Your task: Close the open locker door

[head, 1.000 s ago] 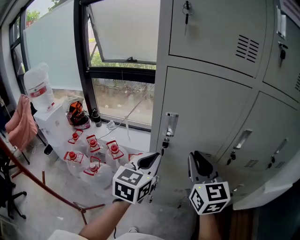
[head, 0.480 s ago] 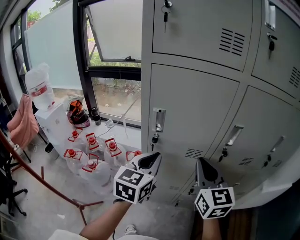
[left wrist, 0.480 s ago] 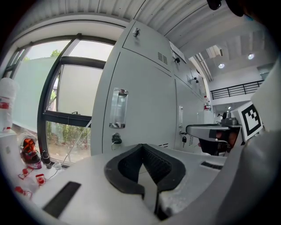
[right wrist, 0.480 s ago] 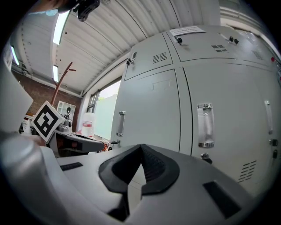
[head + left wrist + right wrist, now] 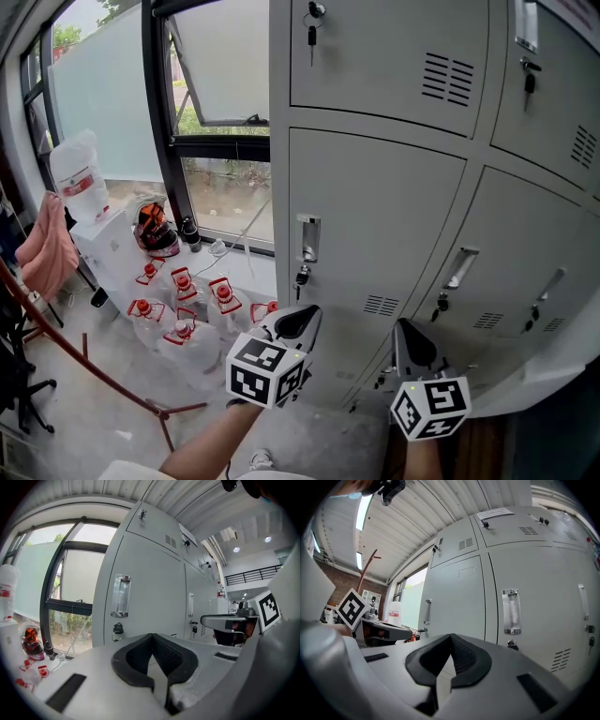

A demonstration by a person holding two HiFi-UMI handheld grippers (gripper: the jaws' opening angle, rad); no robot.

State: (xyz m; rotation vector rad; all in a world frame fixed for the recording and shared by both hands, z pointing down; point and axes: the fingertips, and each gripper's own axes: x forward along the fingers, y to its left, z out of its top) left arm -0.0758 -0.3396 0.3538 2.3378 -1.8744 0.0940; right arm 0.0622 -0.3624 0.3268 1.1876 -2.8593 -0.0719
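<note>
Two grippers are hovering nearest me, left gripper point(image 5: 302, 323) and right gripper point(image 5: 410, 339), both pinched shut on nothing. Beyond, the locker door point(image 5: 375, 220) is looking flush already; I'm judging only a confirming nudge against it remains.

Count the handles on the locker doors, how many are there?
4. In one row: left handle, middle handle, right handle. The top handle sits above, cut by the picture's edge. More may be out of view.
</note>
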